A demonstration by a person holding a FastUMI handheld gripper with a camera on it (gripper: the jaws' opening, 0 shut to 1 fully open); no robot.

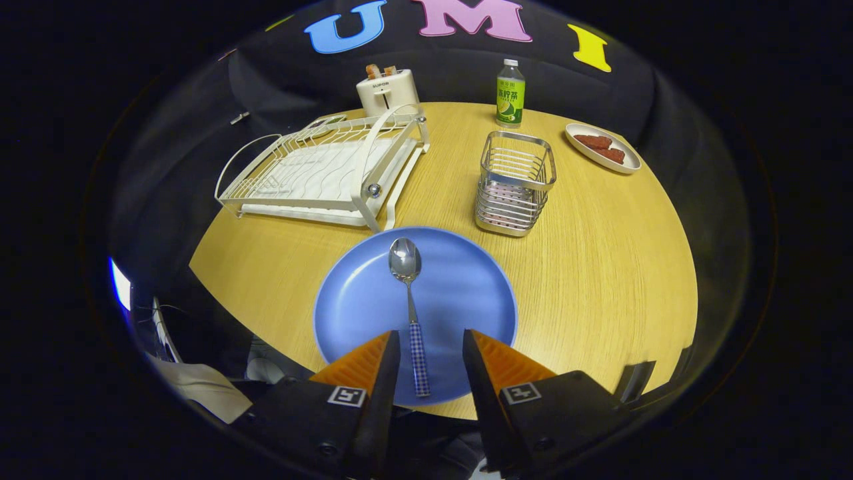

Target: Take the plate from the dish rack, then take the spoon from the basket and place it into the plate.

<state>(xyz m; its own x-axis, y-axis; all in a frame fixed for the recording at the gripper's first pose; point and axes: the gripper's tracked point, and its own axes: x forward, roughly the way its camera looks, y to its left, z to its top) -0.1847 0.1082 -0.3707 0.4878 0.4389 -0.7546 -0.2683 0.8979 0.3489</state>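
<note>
The gripper (430, 350) is spread, its fingers flanking the spoon (409, 303) without touching. The spoon seems to lie flat in the blue plate (466, 293) at the table's (600, 267) near edge; a careless withdrawal could nudge its checked handle or push the plate off.

Gripper (431, 347): fingers (383, 373) parted; gap wide between them; pointing forward and down; neither finger pressing on anything.

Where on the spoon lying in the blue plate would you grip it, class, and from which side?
Grip the spoon by its checked handle, coming from above. It lies flat in the plate, bowl pointing toward the dish rack, handle between the open gripper fingers; the handle is straight and narrow.
</note>
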